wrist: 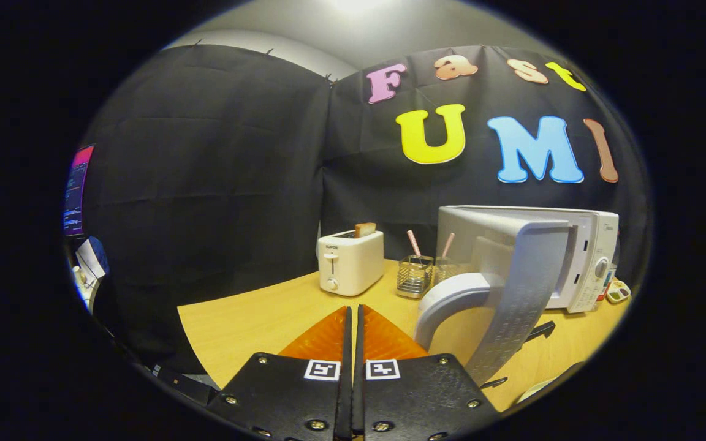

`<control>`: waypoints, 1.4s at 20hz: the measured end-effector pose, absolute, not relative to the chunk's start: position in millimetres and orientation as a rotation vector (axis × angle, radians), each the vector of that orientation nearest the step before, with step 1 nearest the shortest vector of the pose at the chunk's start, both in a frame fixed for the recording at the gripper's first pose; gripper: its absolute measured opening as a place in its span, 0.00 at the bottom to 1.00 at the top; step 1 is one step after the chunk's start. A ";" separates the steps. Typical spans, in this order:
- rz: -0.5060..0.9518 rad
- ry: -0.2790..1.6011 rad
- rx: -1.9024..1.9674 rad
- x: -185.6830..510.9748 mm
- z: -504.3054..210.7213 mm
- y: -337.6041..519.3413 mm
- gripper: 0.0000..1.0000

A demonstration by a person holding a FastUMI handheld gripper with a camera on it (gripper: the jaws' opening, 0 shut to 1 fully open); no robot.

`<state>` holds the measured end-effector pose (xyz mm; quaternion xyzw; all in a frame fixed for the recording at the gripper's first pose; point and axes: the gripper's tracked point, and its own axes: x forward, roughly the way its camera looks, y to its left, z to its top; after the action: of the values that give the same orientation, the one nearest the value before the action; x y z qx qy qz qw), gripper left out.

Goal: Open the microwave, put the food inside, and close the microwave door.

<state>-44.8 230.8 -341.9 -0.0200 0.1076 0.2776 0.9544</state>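
Since the microwave (580, 257) on the table (249, 318) has its door (512, 288) swung out toward us, we judge the opening step done. Its curved handle (451, 300) sits just ahead and to the right of the tongs (353, 318). We cannot see into the cavity from this angle, so we cannot tell whether food is inside. No dish of food is identifiable near the tongs. Remaining, as we judge it: load the food if not yet loaded, then push the door shut.

The tongs are closed fingertip to fingertip with nothing between them, held above the table and well short of the toaster (350, 262).

Other items, in descending size: the toaster with a slice of bread (364, 229) standing in its slot; a wire holder (414, 275) with a pink striped stick, between toaster and microwave; a small paint palette (619, 290) beside the microwave's far end.

Writing: the toaster has a small brand mark on its front, and the microwave a small mark at its upper corner and print on its control panel; all are too small to read reliably. The inner face of the door has fine print, also illegible.
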 end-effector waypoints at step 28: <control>-0.044 0.214 -0.088 158.2 -331.3 -21.2 0.01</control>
<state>158.2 -21.2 -331.3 -0.0439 0.1065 -0.0219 0.9931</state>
